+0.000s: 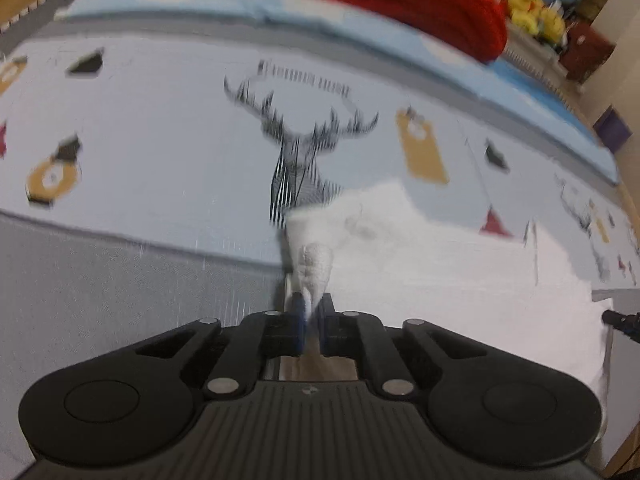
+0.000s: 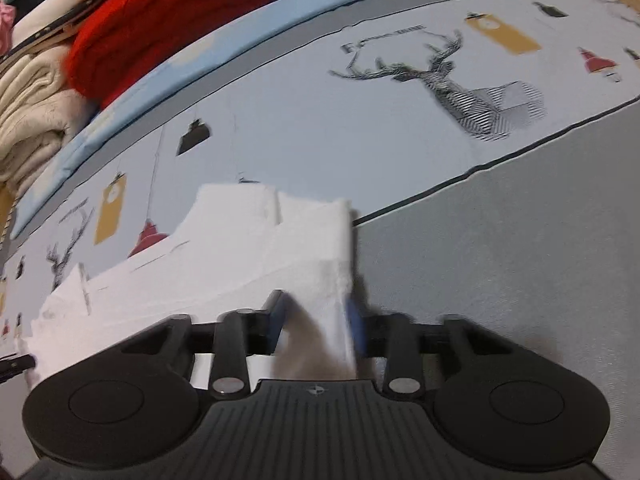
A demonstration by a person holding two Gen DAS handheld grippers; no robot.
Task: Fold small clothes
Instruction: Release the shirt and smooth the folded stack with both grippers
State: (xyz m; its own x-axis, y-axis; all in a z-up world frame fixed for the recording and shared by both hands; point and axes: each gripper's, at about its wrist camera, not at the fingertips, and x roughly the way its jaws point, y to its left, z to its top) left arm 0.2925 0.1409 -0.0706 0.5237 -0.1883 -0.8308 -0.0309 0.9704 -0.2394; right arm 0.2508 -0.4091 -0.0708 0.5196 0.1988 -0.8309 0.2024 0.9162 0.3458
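A small white garment lies on a printed cloth with a deer pattern and spreads to the right in the left wrist view. My left gripper is shut on a bunched corner of the white garment. In the right wrist view the same white garment spreads to the left. My right gripper has its jaws partly apart with a fold of the garment between them; the blue pads touch the fabric. The tip of the other gripper shows at each view's edge.
The printed tablecloth with a grey band covers the surface. A red knitted garment and folded cream clothes are stacked at the back on a light blue mat. Yellow items sit far right.
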